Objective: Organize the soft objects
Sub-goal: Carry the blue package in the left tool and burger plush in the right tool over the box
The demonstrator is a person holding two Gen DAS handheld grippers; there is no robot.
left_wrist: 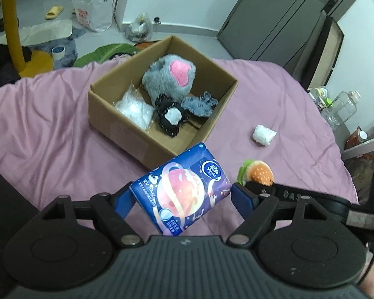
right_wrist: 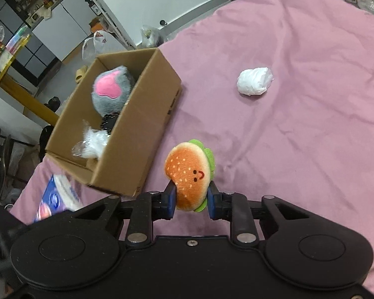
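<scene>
My left gripper (left_wrist: 180, 196) is shut on a blue tissue pack (left_wrist: 182, 190) with a planet print, held above the pink bedsheet just in front of the cardboard box (left_wrist: 107, 114). The pack also shows blurred in the right wrist view (right_wrist: 54, 199). My right gripper (right_wrist: 190, 200) is shut on a plush burger (right_wrist: 189, 175), right of the box (right_wrist: 137, 134); the burger shows in the left wrist view (left_wrist: 258, 173) too. The box holds a grey plush with a pink patch (left_wrist: 170, 76), a white plastic bag (left_wrist: 134, 109), a black toy (left_wrist: 170, 117) and a grey cloth (left_wrist: 199, 104).
A white wad (right_wrist: 254, 81) lies on the pink sheet (right_wrist: 311, 137) to the right of the box, also in the left wrist view (left_wrist: 263, 134). Bottles and jars (left_wrist: 339, 107) stand beside the bed at right. Bags (left_wrist: 93, 8) and a yellow stand (left_wrist: 11, 22) are on the floor beyond.
</scene>
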